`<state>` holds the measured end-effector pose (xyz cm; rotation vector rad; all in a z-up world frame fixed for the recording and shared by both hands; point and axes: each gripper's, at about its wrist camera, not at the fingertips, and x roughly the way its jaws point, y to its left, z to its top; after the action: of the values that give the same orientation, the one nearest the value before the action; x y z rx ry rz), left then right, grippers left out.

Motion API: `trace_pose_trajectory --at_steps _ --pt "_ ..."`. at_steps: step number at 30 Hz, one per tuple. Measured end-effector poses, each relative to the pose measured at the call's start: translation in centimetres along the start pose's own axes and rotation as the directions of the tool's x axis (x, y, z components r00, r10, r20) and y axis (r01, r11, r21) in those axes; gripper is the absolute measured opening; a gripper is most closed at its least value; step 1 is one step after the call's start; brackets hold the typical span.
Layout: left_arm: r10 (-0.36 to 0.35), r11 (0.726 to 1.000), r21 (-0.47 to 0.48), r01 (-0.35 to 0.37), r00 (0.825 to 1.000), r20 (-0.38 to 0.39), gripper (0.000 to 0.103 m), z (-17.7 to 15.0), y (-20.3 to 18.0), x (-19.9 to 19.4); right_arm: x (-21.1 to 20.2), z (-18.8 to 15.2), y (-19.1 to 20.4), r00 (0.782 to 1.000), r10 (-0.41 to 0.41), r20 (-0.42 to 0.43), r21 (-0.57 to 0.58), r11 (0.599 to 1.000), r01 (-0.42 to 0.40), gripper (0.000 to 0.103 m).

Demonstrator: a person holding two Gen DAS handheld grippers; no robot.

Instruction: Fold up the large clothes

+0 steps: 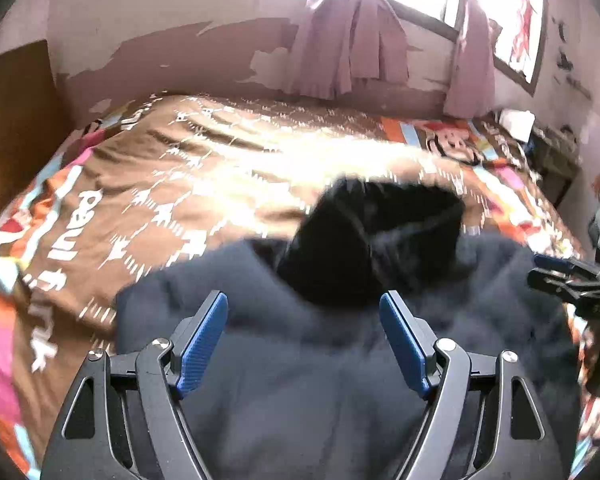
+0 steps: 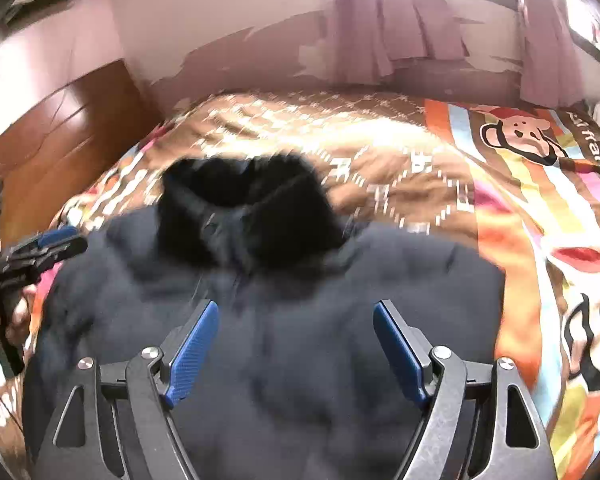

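A large dark navy padded jacket [image 1: 340,360] with a black furry collar [image 1: 364,236] lies on the bed, collar toward the far side. It also shows in the right wrist view [image 2: 300,320], with its collar [image 2: 248,208]. My left gripper [image 1: 304,300] is open and empty, hovering over the jacket's body just short of the collar. My right gripper [image 2: 296,308] is open and empty over the jacket's chest. Each gripper shows at the edge of the other's view: the right one [image 1: 560,276], the left one [image 2: 48,246]. The frames are motion-blurred.
The bed carries a brown patterned cover [image 1: 160,184] with cartoon monkey prints [image 2: 520,136]. A wooden headboard [image 2: 68,120] stands at the left. Pink curtains [image 1: 348,40] hang on the far wall under a bright window. A cluttered nightstand [image 1: 548,140] is at the far right.
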<state>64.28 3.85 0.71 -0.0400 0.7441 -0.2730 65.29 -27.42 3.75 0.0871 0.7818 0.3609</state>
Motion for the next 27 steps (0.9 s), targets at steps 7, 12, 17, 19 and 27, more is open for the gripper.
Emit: trace_pose_trajectory --at_steps 7,12,17,19,27 --pt "-0.011 1.000 -0.012 0.011 1.000 -0.018 0.073 5.0 0.0 5.3 5.2 6.5 -0.7 1.000 0.024 -0.006 0.033 0.999 -0.024 0.058" --pt "0.004 1.000 0.028 -0.003 0.999 -0.041 0.066 6.2 -0.7 8.3 8.5 8.8 0.7 0.999 0.007 -0.032 -0.024 1.000 -0.008 0.050" --pt "0.049 0.998 -0.022 -0.051 0.996 -0.075 0.028 7.2 -0.6 10.6 11.6 9.2 0.9 0.996 -0.036 -0.083 -0.030 0.999 0.034 0.023" --pt "0.084 0.996 -0.028 -0.086 0.994 -0.067 0.011 7.3 -0.8 10.8 11.2 9.3 0.4 0.997 -0.025 -0.072 -0.001 1.000 0.025 0.013" --pt "-0.052 0.998 -0.036 0.051 0.999 -0.014 0.003 6.4 -0.2 6.7 5.9 7.2 0.5 0.997 0.075 -0.031 -0.059 0.995 -0.077 0.007"
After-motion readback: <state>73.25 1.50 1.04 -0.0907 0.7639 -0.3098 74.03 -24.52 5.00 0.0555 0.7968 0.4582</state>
